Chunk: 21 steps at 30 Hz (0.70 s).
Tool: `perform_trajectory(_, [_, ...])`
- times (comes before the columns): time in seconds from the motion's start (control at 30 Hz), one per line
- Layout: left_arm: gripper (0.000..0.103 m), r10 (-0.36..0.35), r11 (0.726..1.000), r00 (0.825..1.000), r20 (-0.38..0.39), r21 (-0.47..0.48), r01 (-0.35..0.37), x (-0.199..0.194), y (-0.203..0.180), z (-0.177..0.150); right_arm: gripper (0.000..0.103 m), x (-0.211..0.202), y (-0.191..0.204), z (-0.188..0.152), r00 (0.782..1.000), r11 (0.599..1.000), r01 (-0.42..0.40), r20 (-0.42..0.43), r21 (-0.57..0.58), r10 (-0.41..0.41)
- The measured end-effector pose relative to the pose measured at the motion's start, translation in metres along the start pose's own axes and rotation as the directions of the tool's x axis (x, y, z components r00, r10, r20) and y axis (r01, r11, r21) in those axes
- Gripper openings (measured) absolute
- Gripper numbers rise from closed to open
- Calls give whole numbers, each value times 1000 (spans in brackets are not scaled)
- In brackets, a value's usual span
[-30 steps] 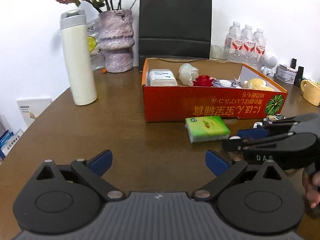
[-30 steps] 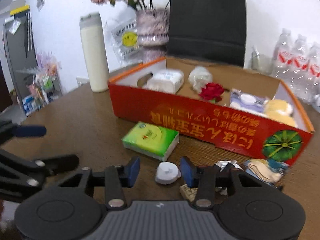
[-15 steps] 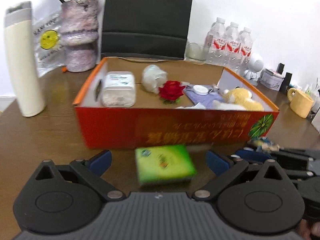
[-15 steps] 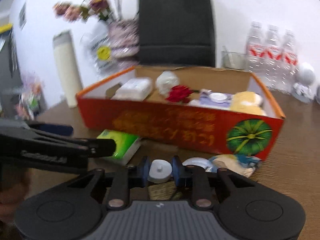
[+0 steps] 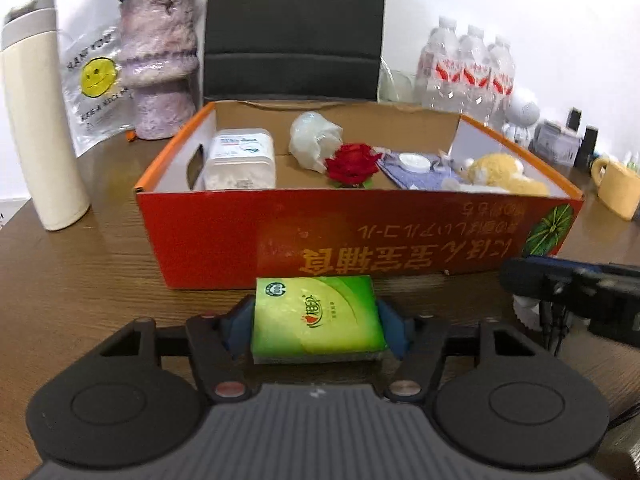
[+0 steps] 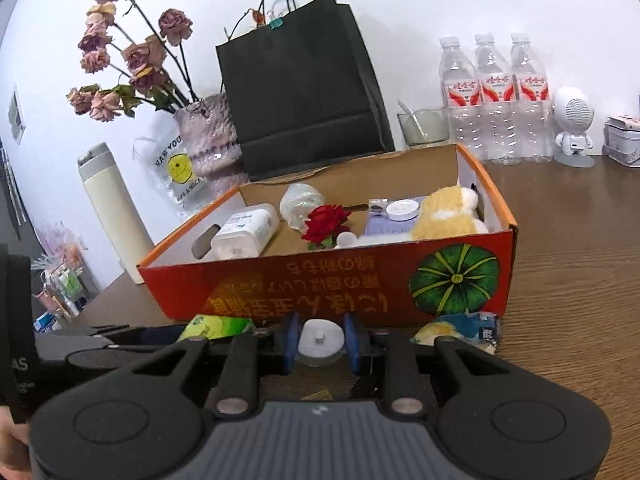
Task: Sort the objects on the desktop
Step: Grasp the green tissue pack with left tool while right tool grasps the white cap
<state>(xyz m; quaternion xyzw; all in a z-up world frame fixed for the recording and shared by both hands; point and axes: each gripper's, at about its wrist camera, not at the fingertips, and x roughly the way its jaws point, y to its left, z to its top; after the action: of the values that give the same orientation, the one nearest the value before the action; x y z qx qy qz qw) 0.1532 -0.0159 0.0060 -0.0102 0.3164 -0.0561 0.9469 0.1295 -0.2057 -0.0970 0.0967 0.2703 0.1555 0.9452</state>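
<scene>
A green tissue pack [image 5: 316,316] lies on the brown table just in front of the orange cardboard box [image 5: 208,240]. My left gripper [image 5: 316,324] is closing on it, its blue pads touching both long sides. My right gripper [image 6: 320,340] is shut on a small white round cap [image 6: 320,338] with a knob, held in front of the box [image 6: 280,284]. In the left wrist view the right gripper [image 5: 580,284] shows dark and blurred at the right. The box holds a white container [image 5: 240,160], a red rose [image 5: 352,164], a plush toy [image 5: 504,174] and other items.
A cream thermos [image 5: 40,120], a purple vase [image 5: 160,64], a black paper bag [image 6: 304,80] and water bottles [image 6: 492,96] stand behind the box. A yellow mug [image 5: 616,188] sits far right. A crumpled wrapper [image 6: 460,328] lies by the box's front corner.
The left gripper moved up to the green tissue pack and its jaws narrowed onto it. The right gripper shut on the white cap and rolled toward level.
</scene>
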Motion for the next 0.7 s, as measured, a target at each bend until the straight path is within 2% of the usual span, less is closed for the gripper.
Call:
perform_trajectory(0.07, [66, 8, 1000, 1000, 29, -25, -8, -11, 7, -3, 23, 0, 10, -2, 999, 997, 39, 10, -70, -39])
perform_trajectory(0.23, [65, 73, 996, 991, 109, -63, -67, -58, 19, -16, 23, -5, 26, -8, 999, 988, 43, 34, -145, -38])
perform_trajectory(0.37, [65, 144, 989, 975, 167, -59, -136, -98, 21, -29, 23, -19, 40, -9, 997, 984, 63, 53, -169, -54])
perform_trajectory(0.47, [66, 159, 987, 966, 202, -59, -150, -126, 17, -43, 23, -46, 48, -19, 997, 993, 33, 71, -113, -25])
perform_trajectory(0.53, [66, 175, 985, 952, 252, -35, -172, -143, 12, -53, 23, -57, 53, -33, 1000, 998, -9, 27, -60, 10])
perform_trajectory(0.6, [66, 180, 983, 943, 279, -25, -181, -156, 8, -59, 23, -71, 60, -50, 1000, 999, -15, 9, -46, 15])
perform_trajectory(0.7, [66, 153, 988, 950, 273, -55, -143, -171, 7, -66, 23, -95, 72, -64, 999, 994, 16, 29, -104, -13])
